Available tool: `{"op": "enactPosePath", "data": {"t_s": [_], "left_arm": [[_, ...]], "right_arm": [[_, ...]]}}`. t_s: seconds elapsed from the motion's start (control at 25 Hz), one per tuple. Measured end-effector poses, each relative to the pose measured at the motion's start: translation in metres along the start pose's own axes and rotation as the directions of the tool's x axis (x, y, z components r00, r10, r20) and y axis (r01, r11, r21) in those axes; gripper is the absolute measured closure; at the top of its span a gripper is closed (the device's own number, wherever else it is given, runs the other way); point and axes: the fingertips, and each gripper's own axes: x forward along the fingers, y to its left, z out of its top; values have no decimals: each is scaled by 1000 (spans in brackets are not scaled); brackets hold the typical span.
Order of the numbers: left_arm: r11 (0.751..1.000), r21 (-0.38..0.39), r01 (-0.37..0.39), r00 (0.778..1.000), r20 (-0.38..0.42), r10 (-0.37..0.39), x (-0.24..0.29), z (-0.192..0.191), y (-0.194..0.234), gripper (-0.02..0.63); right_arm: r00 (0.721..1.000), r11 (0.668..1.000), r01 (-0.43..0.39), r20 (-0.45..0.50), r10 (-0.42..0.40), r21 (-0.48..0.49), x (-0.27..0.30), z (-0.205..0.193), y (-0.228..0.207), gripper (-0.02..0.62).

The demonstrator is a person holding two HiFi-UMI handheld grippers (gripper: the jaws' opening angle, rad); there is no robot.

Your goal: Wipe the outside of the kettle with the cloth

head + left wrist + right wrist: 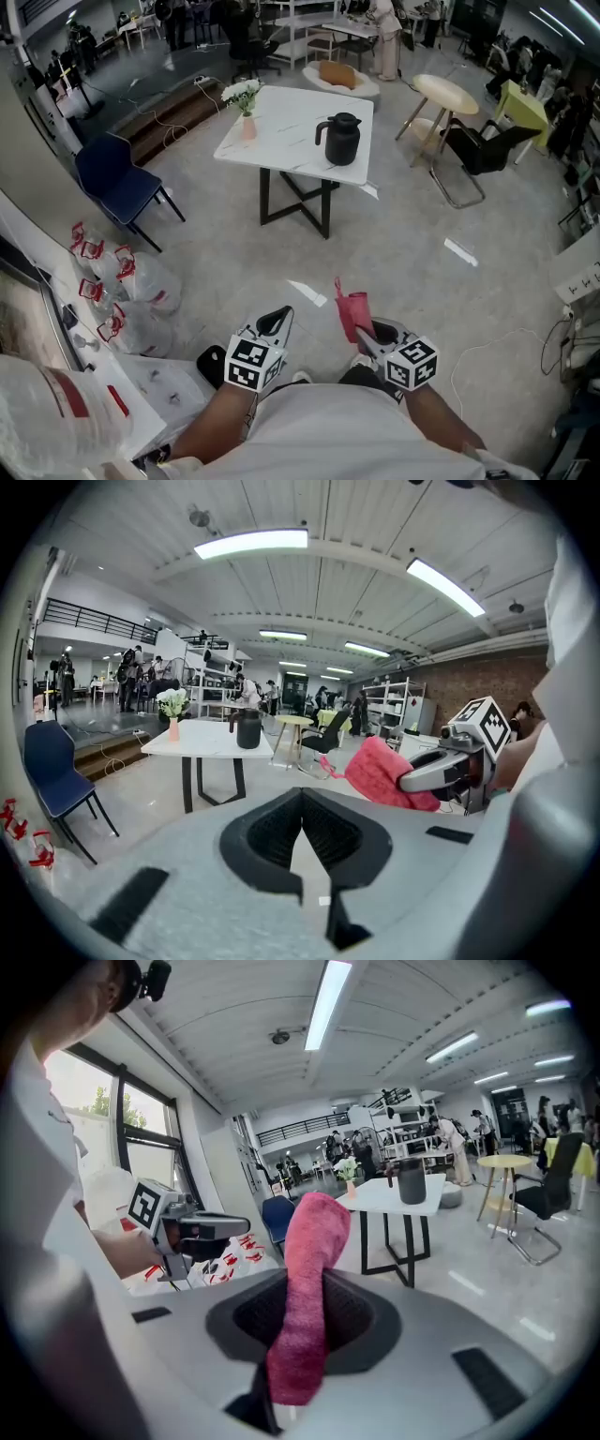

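So far only the pick-up is done: my right gripper (pixel 364 336) is clenched on the pink cloth (pixel 352 314), which stands up out of its jaws, while my left gripper (pixel 277 323) is closed on nothing. By my judgement, no wiping is under way yet. The black kettle (pixel 341 138) stands on the white table (pixel 281 117), well apart from me. Reaching that table and rubbing the kettle's sides are left. No brand or label is readable; my grippers' cubes show only square markers.
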Motion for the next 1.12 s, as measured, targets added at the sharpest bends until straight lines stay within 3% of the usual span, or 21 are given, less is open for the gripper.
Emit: {"op": "enactPosePath", "data": {"t_s": [0.16, 0.56, 0.88, 1.12], "left_arm": [[1000, 3, -3, 1000, -4, 3, 0, -3, 2, 603], [998, -65, -15, 999, -35, 12, -2, -27, 18, 603], [997, -72, -23, 999, -49, 19, 22, -21, 36, 603], [996, -72, -52, 997, -61, 48, 51, -4, 69, 603]], "right_arm": [[999, 998, -49, 19, 49, 47, 2, 2, 9, 499], [1000, 999, -15, -16, 16, 34, 13, -7, 9, 497], [999, 998, -1, -34, 3, 68, 40, -1, -17, 495], [1000, 998, -21, -8, 21, 64, 82, 37, -52, 494]]}}
